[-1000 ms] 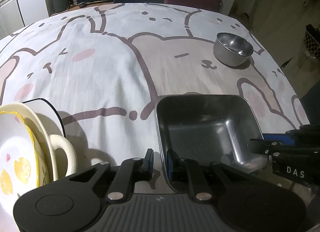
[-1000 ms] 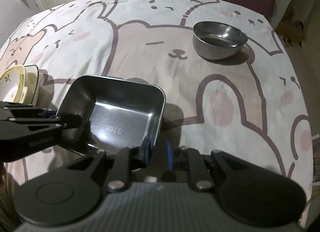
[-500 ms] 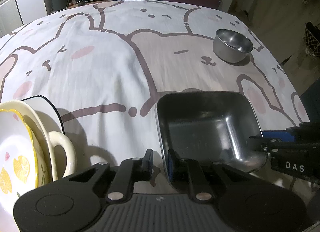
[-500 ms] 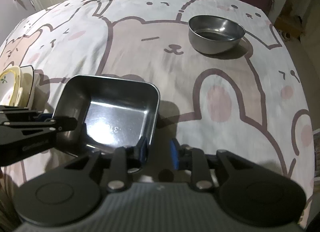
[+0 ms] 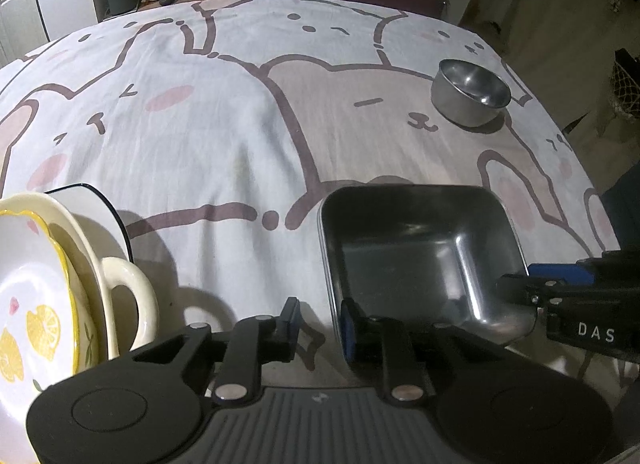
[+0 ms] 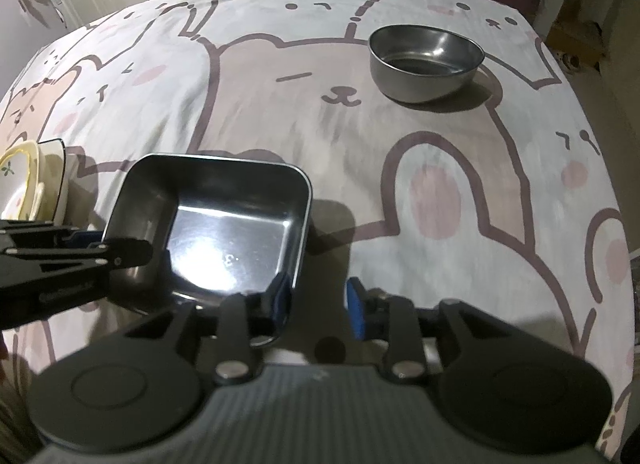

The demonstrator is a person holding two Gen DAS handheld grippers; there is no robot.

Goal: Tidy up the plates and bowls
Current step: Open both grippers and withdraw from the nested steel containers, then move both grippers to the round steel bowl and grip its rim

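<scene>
Both tools' jaws have just been opening: left tool (image 5: pixel 318 324) and right tool (image 6: pixel 318 302) now stand parted astride opposite rims of the square steel tray (image 6: pixel 224 223), pads clear of the metal. Tray rests on the bear-print surface (image 5: pixel 224 135). Round steel bowl (image 6: pixel 426 57) sits well apart; stacked ceramic dishes (image 5: pixel 48 288) stand left of the tray.

White tablecloth (image 5: pixel 224 151), brown-outlined bears, pink cheeks. Silver-grey square tray (image 5: pixel 420 260), silver round bowl (image 5: pixel 470 89). Cream dishes (image 5: pixel 44 284) at left edge: yellow lemon print, black rim.
</scene>
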